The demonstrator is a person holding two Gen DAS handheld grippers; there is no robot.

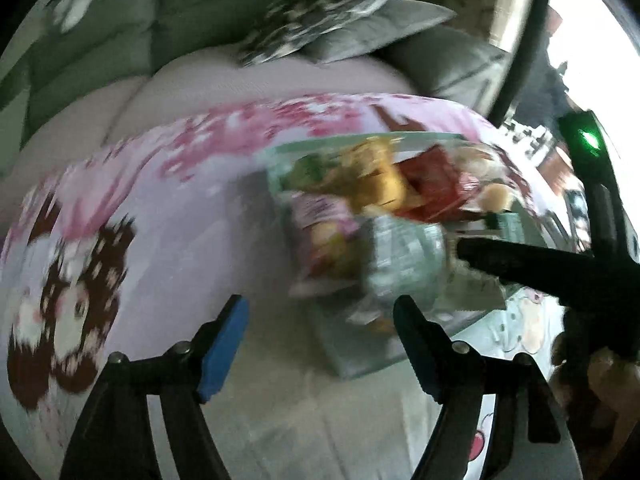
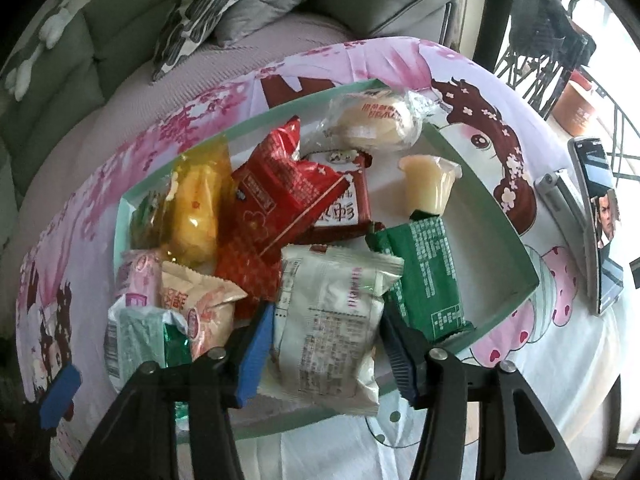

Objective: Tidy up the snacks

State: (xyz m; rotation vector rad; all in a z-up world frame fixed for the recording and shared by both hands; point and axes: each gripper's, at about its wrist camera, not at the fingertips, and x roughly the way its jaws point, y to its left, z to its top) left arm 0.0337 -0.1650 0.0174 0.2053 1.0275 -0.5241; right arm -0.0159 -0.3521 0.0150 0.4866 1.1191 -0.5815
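Straddling a white snack packet (image 2: pixel 332 328), the right gripper (image 2: pixel 326 354) is sitting at the near edge of the pale green tray (image 2: pixel 516 248), its blue pads on either side of the packet; whether they are pressing it or merely flanking it cannot be told. Just left of the packet a pale teal packet (image 2: pixel 132 340) and a peach one (image 2: pixel 204 304) are crowding the tray's near left corner, and a green packet (image 2: pixel 424 276) is lying just right of it. Farther in, red packets (image 2: pixel 288 192) and a yellow packet (image 2: pixel 196 208) are overlapping in the middle and left, while a jelly cup (image 2: pixel 428 184) is standing with bare tray floor around it toward the right wall. A wrapped round bun (image 2: pixel 376 124) is resting near the far rim. In the blurred left wrist view the left gripper (image 1: pixel 320 344) is hanging with its jaws wide apart and nothing between them, over bare cartoon-print cloth (image 1: pixel 160 208) left of the tray (image 1: pixel 360 360), its right finger at the near corner. A phone (image 2: pixel 600 216) is lying well right of the tray.
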